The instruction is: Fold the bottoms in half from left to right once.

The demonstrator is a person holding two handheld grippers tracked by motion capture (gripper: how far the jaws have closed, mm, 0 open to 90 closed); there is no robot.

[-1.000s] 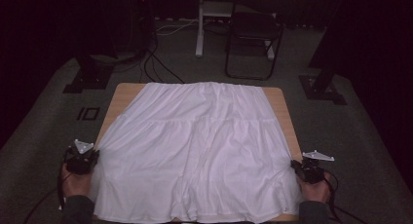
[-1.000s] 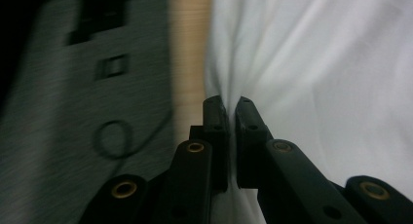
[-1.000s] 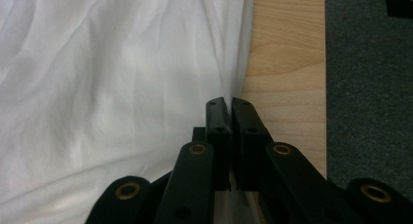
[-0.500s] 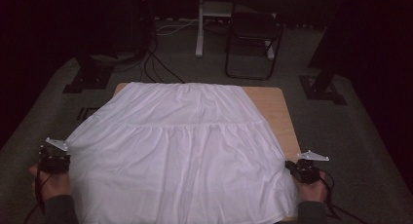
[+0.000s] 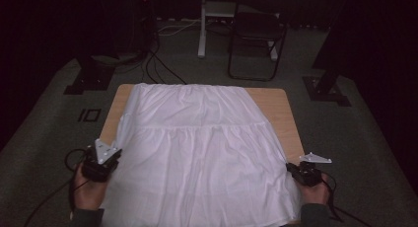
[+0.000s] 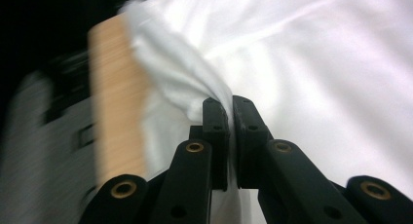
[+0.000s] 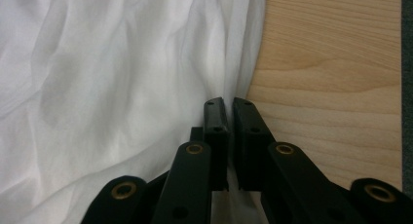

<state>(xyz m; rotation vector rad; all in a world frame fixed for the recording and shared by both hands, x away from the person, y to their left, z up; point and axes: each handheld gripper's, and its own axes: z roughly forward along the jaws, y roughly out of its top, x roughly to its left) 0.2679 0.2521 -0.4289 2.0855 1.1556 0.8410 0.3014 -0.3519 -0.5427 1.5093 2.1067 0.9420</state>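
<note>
Fingers point(image 6: 214, 118) of both grippers clench white cotton skirt point(image 5: 202, 153); we keep hem taut over light wooden table point(image 5: 276, 101); lift left gripper point(image 5: 104, 162) and right gripper point(image 5: 296, 169) evenly.

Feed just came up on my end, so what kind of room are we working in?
Probably a dark studio or lab set up for recording, not a home: a lone wooden table on grey carpet, black stands with loose cables, and a folding chair behind.
</note>
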